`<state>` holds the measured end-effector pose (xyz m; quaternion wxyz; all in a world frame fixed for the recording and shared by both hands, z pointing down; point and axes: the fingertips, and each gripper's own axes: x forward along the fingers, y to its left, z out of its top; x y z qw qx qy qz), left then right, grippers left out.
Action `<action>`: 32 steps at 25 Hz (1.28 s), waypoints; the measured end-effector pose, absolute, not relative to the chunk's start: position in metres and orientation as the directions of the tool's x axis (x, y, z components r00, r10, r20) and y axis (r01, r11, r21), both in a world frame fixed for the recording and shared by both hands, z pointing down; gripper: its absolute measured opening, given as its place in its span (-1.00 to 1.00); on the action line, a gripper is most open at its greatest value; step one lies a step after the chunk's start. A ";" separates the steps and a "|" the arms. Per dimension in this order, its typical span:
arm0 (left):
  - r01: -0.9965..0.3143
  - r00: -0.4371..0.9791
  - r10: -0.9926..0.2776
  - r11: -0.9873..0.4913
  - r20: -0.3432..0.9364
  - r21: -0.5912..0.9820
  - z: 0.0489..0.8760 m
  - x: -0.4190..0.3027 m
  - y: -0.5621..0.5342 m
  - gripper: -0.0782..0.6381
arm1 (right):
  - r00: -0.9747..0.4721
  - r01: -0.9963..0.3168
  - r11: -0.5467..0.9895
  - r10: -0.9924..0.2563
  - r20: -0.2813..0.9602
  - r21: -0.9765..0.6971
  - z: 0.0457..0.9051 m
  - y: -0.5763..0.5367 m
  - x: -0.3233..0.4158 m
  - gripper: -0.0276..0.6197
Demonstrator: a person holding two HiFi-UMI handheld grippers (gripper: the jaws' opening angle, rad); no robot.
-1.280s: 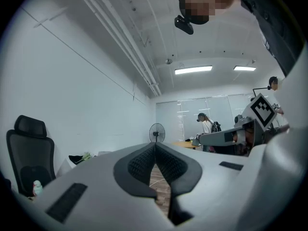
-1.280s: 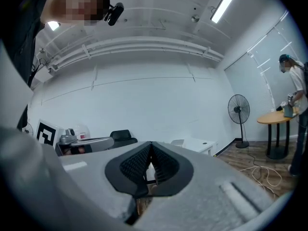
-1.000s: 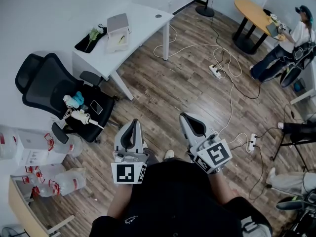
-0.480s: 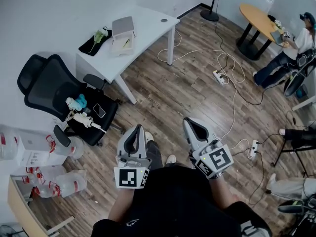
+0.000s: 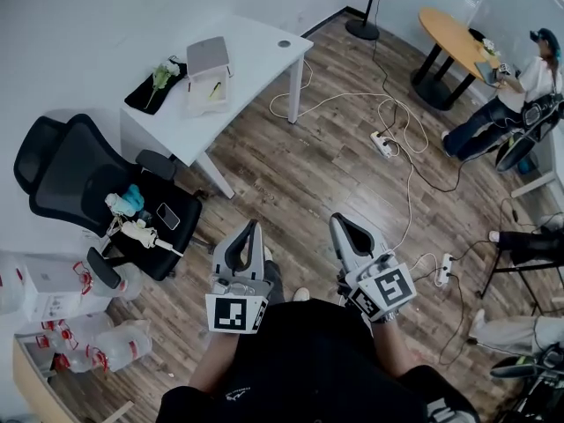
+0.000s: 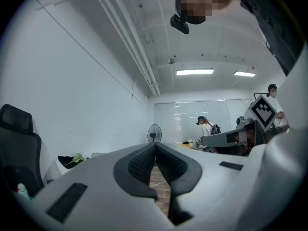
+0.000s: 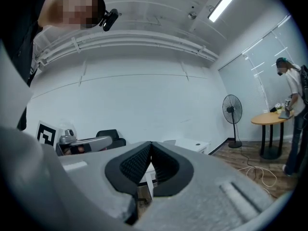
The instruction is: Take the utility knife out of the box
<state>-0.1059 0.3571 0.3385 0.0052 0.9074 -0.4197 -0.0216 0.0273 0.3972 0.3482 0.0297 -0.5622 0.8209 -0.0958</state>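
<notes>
Left tool [image 5: 254, 226] and right tool [image 5: 336, 220], jaws together and empty, stay at waist height. Only the view has swung, and the box [image 5: 208, 85] near the table's [image 5: 260, 47] wall-side edge is still well apart, likely unapproached.

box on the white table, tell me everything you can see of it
The box is a pale, plastic-looking rectangular container. Its greyish lid seems raised at the far side, leaving it open. Something small and yellowish lies inside, too small to identify. The box sits on the white table, close beside a black tray.
</notes>
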 end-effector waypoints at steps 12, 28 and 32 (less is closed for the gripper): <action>-0.731 0.679 -0.733 -0.680 -0.048 0.055 0.345 -0.111 0.240 -0.76 | -0.365 -0.917 0.345 -0.928 0.076 -0.198 0.351 0.286 0.005 -0.90; -0.688 0.719 -0.690 -0.724 -0.086 0.051 0.333 -0.143 0.157 -0.76 | -0.330 -0.932 0.310 -0.940 0.082 -0.187 0.352 0.206 -0.030 -0.90; -0.698 0.709 -0.700 -0.714 -0.080 0.056 0.332 -0.154 0.150 -0.76 | -0.342 -0.929 0.323 -0.936 0.085 -0.181 0.349 0.195 -0.039 -0.90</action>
